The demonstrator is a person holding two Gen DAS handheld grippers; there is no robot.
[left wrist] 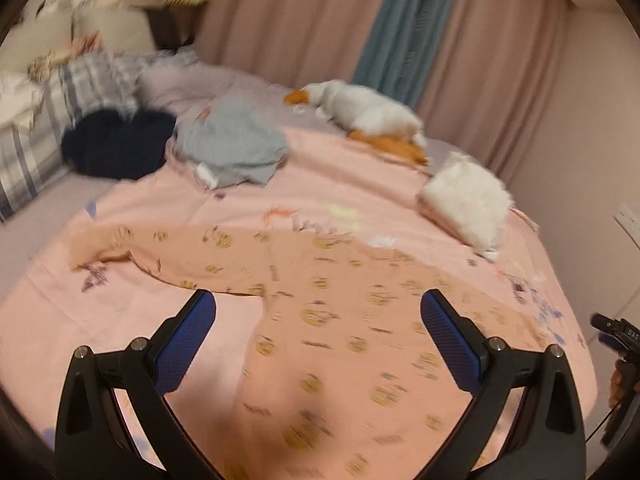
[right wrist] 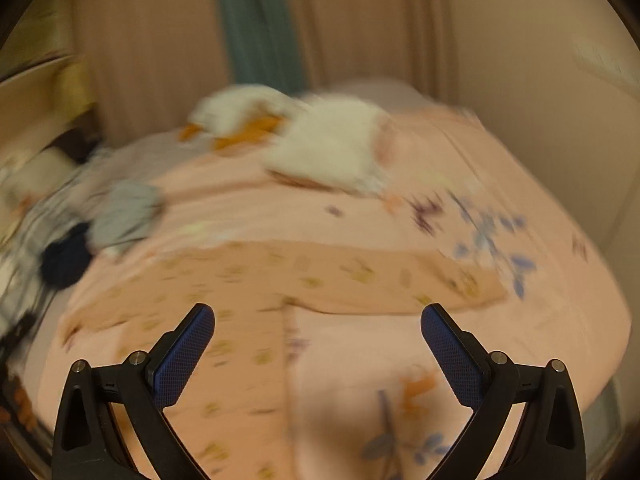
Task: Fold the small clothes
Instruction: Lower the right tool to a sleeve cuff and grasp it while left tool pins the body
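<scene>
A bed covered by a pink sheet with scattered purple, blue and orange printed motifs (left wrist: 328,168) fills both wrist views; pinkish-beige curtains with one blue-grey panel (left wrist: 404,20) hang behind it. Spread flat on the sheet lies the task garment, a peach long-sleeved child's top printed with small yellow-brown figures (left wrist: 340,320). In the left wrist view one sleeve extends to the left and the body runs down between the fingers; in the right wrist view the other sleeve (right wrist: 400,276) extends to the right. Both views are motion-blurred, so the print cannot be read.

Toward the head of the bed: a grey-and-white plaid pillow or blanket (left wrist: 60,104), a dark navy bundle of cloth (left wrist: 116,144), and just beside it a crumpled light grey-blue garment (left wrist: 232,144). Near the curtains lies a white plush toy with orange parts (left wrist: 368,112); nearer the camera, a white fluffy folded item (left wrist: 468,200).

The left gripper (left wrist: 318,304) hovers above the top with its blue-padded black fingers (left wrist: 188,340) spread wide, holding nothing. The right gripper (right wrist: 318,316) is likewise spread wide and empty, over the garment's edge and bare sheet. Part of the right device (left wrist: 620,336) appears at the left view's right edge.
</scene>
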